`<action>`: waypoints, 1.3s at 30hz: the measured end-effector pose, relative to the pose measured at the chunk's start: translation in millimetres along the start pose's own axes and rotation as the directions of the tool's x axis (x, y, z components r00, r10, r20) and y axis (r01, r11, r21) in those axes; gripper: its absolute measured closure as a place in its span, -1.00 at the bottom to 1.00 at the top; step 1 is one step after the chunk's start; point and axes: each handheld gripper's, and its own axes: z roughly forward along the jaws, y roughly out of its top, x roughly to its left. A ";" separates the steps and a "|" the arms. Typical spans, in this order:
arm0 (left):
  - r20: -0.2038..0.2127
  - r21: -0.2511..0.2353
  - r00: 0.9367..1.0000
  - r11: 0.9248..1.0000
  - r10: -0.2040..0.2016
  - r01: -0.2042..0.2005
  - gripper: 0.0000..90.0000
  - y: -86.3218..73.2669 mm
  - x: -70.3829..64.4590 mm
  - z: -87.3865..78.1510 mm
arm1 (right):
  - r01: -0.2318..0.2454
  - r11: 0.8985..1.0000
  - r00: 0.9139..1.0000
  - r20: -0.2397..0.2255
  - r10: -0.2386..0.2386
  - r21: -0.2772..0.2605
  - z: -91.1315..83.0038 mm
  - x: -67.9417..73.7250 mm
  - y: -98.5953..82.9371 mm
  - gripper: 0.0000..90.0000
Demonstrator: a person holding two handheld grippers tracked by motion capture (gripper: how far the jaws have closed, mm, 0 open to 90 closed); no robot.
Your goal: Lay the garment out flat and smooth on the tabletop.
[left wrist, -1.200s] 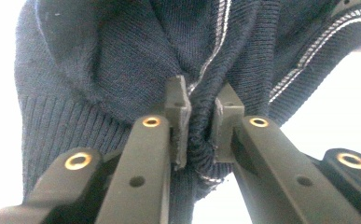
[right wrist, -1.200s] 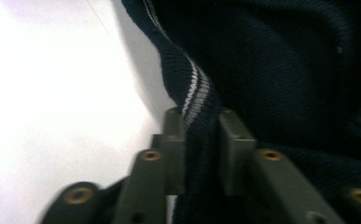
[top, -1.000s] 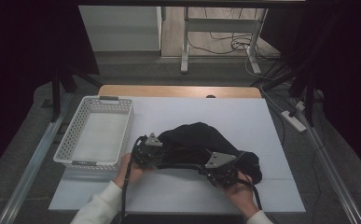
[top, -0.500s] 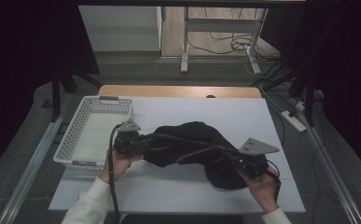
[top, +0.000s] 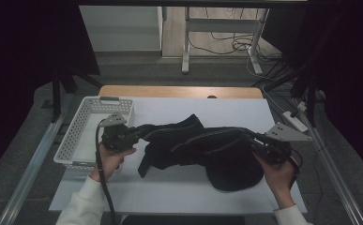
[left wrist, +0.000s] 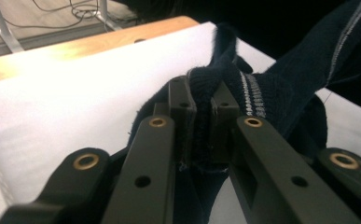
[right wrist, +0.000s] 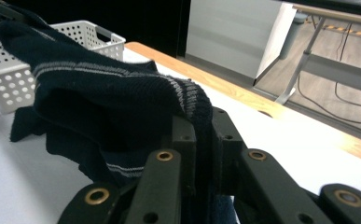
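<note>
Spanning the white surface (top: 179, 187) left to right, dark knitted garment (top: 202, 150), long axis stretched between left gripper (top: 131, 133) beside the basket (top: 83, 123) and right gripper (top: 253, 139), each gripper's jaws clamped tight on one end, the middle sagging onto the surface.

One dark garment (top: 216, 152), one white basket (top: 83, 129), two grippers, left (top: 139, 131) and right (top: 252, 137), two hands, one desk (top: 170, 185)

The right gripper (right wrist: 201, 135) pinches the dark knitted garment (right wrist: 113, 98).
</note>
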 end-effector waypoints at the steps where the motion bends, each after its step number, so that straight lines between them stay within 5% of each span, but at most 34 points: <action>1: -0.002 0.005 1.000 1.000 -0.001 0.001 0.83 -0.9 0.5 2.0 | 0.000 1.000 1.000 -0.002 0.000 0.011 4.9 -1.2 -1.4 0.82; 20: -0.007 0.021 0.999 0.999 -0.039 0.039 0.79 -2.4 9.5 13.8 | -0.032 0.998 0.999 -0.018 0.033 0.048 25.3 -11.0 -9.9 0.81; 29: -0.026 -0.013 0.999 0.999 -0.039 0.039 0.79 16.5 21.3 13.1 | -0.037 0.997 0.999 -0.023 0.039 0.066 38.4 -27.5 17.2 0.80; 34: -0.035 -0.077 0.996 0.994 -0.078 0.076 0.88 23.6 31.3 3.4 | -0.020 0.997 1.000 -0.003 0.020 0.077 44.1 -30.2 28.8 0.80; 39: -0.022 -0.030 0.997 0.997 -0.073 0.072 0.86 15.8 31.5 14.3 | -0.030 0.994 1.000 -0.005 0.031 0.103 54.9 -30.6 22.9 0.79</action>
